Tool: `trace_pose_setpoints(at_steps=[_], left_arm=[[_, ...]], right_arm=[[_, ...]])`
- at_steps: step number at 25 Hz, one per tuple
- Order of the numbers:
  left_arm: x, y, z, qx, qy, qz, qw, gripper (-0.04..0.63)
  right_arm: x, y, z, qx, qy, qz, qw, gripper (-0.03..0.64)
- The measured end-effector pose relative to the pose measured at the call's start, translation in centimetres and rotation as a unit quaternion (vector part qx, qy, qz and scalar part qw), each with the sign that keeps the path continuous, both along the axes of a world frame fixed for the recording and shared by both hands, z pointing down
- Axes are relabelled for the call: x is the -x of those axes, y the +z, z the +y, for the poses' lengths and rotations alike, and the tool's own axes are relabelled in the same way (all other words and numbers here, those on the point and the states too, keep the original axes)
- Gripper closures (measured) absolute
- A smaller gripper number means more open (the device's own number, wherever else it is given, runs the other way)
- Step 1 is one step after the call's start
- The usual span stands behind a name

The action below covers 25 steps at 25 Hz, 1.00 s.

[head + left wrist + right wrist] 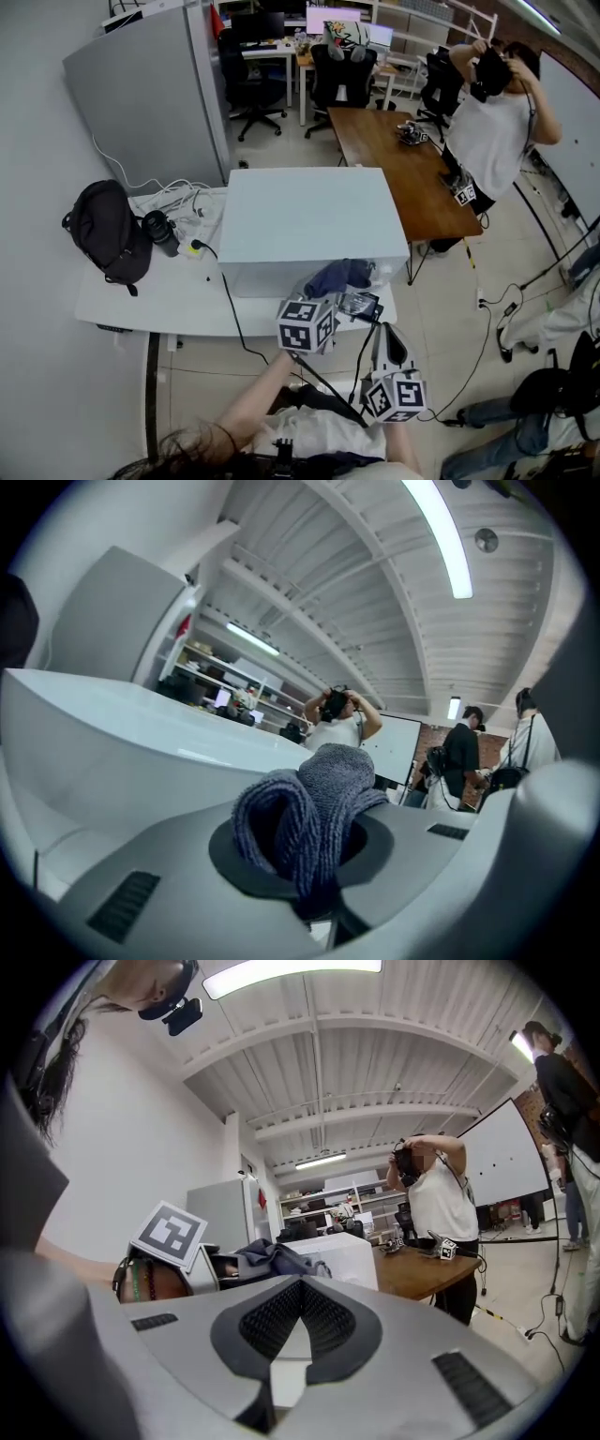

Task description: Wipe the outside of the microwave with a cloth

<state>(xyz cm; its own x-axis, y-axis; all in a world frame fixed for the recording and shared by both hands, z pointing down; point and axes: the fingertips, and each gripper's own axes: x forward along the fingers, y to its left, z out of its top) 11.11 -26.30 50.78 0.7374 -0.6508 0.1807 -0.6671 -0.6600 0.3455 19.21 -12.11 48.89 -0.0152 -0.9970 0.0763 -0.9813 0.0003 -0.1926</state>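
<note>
The microwave [309, 220], a white box, stands on a white table [159, 300] against the wall, with its front toward the person holding the tongs. A grey-blue cloth [337, 277] sits bunched at the right part of that front face, though whether it presses on the surface is hard to tell from above. The left gripper [314, 892] is clamped on the cloth, whose folds bulge up from between the dark pads in the left gripper view. The right gripper [281, 1335] hangs lower and nearer the person, apart from the microwave, its jaws brought together with nothing between them. To the left of the microwave lie a tangle of white cables [178, 202], a dark cylinder [161, 232] and a black backpack [108, 230]. Behind stands a tall grey cabinet [155, 94]. To the right runs a wooden table [394, 159], and beside it another person [492, 122] stands with both hands raised to the head.
</note>
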Motion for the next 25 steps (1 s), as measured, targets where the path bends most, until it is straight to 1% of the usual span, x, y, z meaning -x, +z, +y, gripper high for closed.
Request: trace_pose_setpoints(at_steps=[3, 5, 7, 10, 13, 15, 16, 17, 18, 20, 22, 25], left_arm=[[6.3, 0.5, -1.2, 0.012, -0.063, 0.006, 0.9979, 0.543], [10.2, 0.4, -1.9, 0.010, -0.100, 0.004, 0.9949, 0.543], [13.9, 0.5, -2.4, 0.003, -0.136, -0.005, 0.9907, 0.543], [19.2, 1.1, -2.7, 0.002, -0.194, -0.017, 0.9808, 0.543], [24.0, 2.6, -2.8, 0.017, -0.253, -0.026, 0.9671, 0.543], [26.6, 4.0, -2.9, 0.029, -0.282, -0.035, 0.9582, 0.543], [27.4, 4.7, -2.9, 0.035, -0.290, -0.038, 0.9557, 0.543], [27.8, 5.1, -2.8, 0.040, -0.291, -0.038, 0.9550, 0.543], [27.6, 5.2, -2.6, 0.042, -0.288, -0.036, 0.9560, 0.543], [25.9, 4.7, -2.1, 0.034, -0.265, -0.029, 0.9632, 0.543], [23.0, 3.6, -1.0, 0.015, -0.223, -0.027, 0.9743, 0.543], [16.2, 2.4, 1.2, -0.003, -0.128, -0.013, 0.9917, 0.543]], right_arm=[[1.9, -0.3, -1.4, -0.001, -0.027, -0.002, 1.000, 0.600], [3.2, -0.4, -2.4, -0.002, -0.049, -0.002, 0.999, 0.600], [4.6, -0.4, -3.3, -0.006, -0.072, -0.004, 0.997, 0.600], [6.4, -0.6, -4.4, -0.009, -0.101, -0.003, 0.995, 0.600], [7.1, -0.7, -5.2, -0.012, -0.118, -0.004, 0.993, 0.600], [7.4, -0.8, -5.5, -0.010, -0.125, -0.002, 0.992, 0.600], [7.4, -0.8, -5.6, -0.008, -0.126, -0.001, 0.992, 0.600], [7.4, -0.8, -5.6, -0.008, -0.127, -0.001, 0.992, 0.600], [7.2, -0.8, -5.7, -0.009, -0.126, -0.001, 0.992, 0.600], [6.6, -0.8, -5.6, -0.011, -0.121, -0.001, 0.993, 0.600], [5.8, -0.7, -5.4, -0.010, -0.113, -0.001, 0.994, 0.600], [3.9, -0.2, -4.5, 0.000, -0.091, 0.001, 0.996, 0.600]])
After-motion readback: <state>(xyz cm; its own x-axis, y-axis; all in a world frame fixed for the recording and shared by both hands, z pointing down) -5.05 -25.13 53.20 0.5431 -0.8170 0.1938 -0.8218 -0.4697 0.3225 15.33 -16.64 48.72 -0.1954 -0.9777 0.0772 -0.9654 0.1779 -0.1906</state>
